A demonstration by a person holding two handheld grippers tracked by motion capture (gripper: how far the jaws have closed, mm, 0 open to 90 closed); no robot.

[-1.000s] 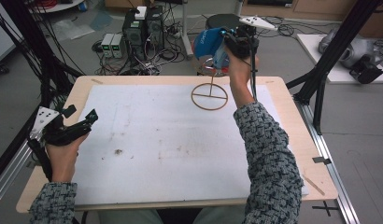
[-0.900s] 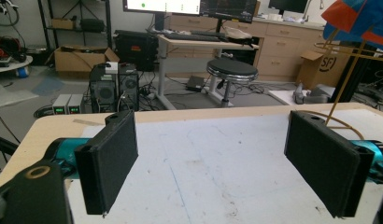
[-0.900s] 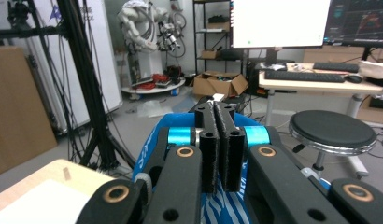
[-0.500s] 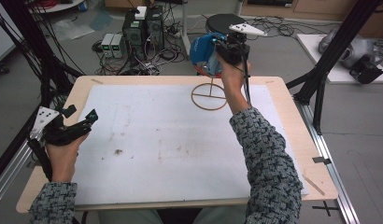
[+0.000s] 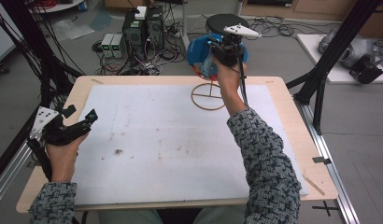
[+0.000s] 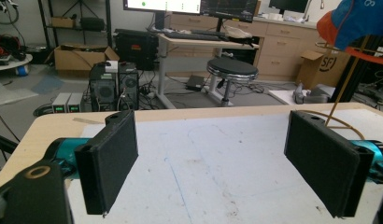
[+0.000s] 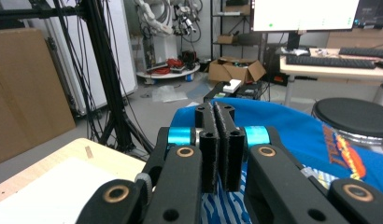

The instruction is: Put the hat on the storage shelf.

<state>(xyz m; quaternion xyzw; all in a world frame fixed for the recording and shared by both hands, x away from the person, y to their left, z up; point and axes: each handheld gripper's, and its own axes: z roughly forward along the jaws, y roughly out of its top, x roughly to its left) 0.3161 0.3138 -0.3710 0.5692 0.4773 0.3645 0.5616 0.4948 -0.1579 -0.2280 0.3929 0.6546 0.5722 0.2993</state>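
High view: right gripper (image 5: 213, 58) clenched on blue cap (image 5: 199, 51) above wire stand (image 5: 209, 95).

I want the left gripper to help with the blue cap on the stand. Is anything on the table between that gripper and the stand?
Nothing visible. The left gripper sits open at the table's left edge, and only bare white mat lies between it and the wire stand bearing the blue cap, which the right gripper is shut on.

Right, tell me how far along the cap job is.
In hand: the right gripper is shut on the blue cap, holding it over the gold wire stand. The left gripper waits open. Left, likely: settle the cap on the stand and let go.
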